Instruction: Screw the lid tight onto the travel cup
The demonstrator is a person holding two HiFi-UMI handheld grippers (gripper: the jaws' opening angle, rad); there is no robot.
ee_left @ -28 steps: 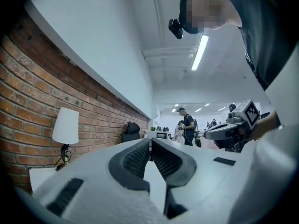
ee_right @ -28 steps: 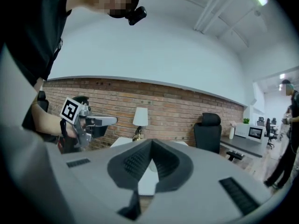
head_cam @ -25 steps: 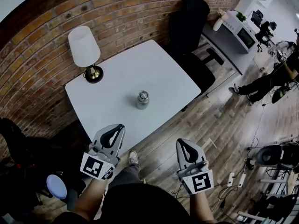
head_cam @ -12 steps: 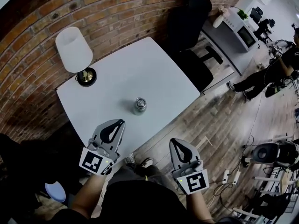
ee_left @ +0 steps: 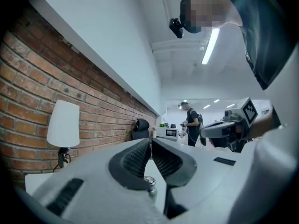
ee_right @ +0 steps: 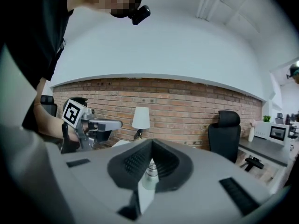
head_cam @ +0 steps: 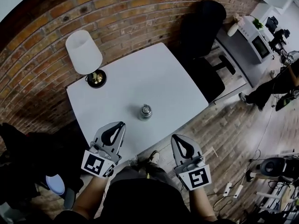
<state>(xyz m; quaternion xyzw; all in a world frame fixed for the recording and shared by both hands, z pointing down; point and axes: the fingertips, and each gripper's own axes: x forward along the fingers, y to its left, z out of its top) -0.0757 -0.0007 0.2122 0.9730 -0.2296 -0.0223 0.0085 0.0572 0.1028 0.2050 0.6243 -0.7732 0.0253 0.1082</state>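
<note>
Entry: travel cup [head_cam: 145,111], untouched on table [head_cam: 154,73].
We kept left tongs [head_cam: 121,125] and right tongs [head_cam: 175,137] pressed together, empty, short of it; screwing unstarted.

Head view overhead; 2 gripper views share cup [ee_right: 148,174].

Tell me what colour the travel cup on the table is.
The travel cup is silvery grey, its lid shiny metal; the right gripper view shows it best.
</note>
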